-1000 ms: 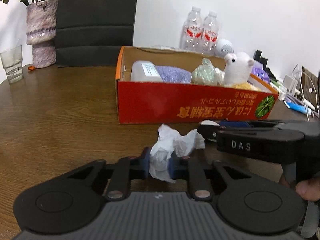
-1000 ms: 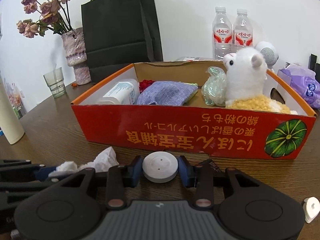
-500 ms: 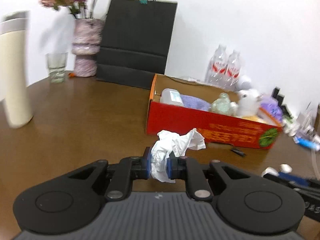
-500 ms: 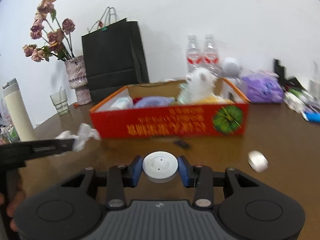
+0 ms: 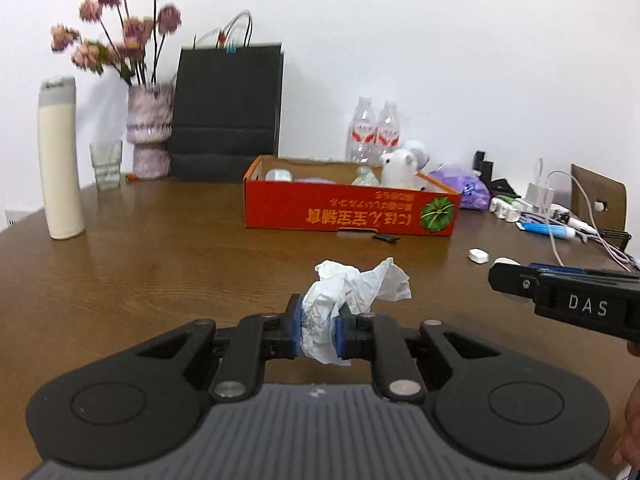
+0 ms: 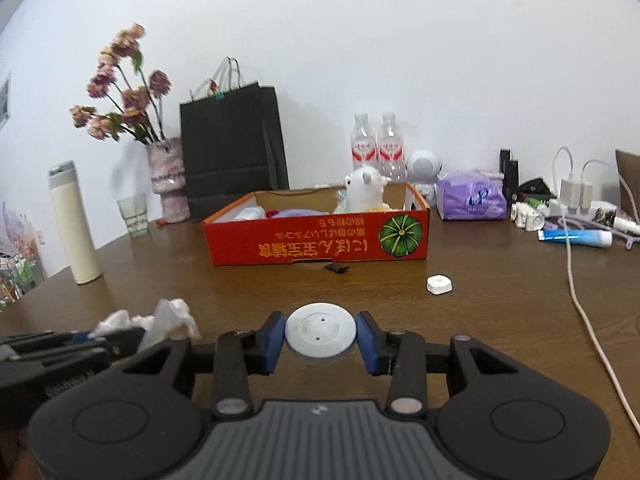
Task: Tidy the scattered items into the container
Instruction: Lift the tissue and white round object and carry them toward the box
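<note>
- Left gripper [image 5: 319, 330]: blue pads are clamping a crumpled white tissue [image 5: 352, 292], which is bulging forward and upward out of the jaws, above the table [image 5: 160, 264].
- Right gripper [image 6: 321, 338]: blue pads are pressing on both sides of a round white disc [image 6: 321, 330], which is lying flat between them.
- The two grippers are sitting side by side over the near part of the table, both facing the box [image 6: 320, 242].
- Box: red cardboard, open-topped, is standing toward the far edge, well apart from both grippers. It is holding a white plush [image 6: 364, 192], a white bottle [image 6: 250, 213] and a purple cloth [image 6: 298, 212].
- A small black piece [image 6: 337, 267] is lying on the table just before the box's front wall.
- A small white square part [image 6: 439, 284] is lying to the right of that, apart from the box.
- Along the far edge: a cream flask [image 5: 60, 160], a glass [image 5: 106, 164], a vase [image 5: 150, 132], a black bag [image 5: 228, 112] and two water bottles [image 5: 374, 132].
- At the far right edge: cables and chargers [image 6: 576, 192] are lying in a clutter.
</note>
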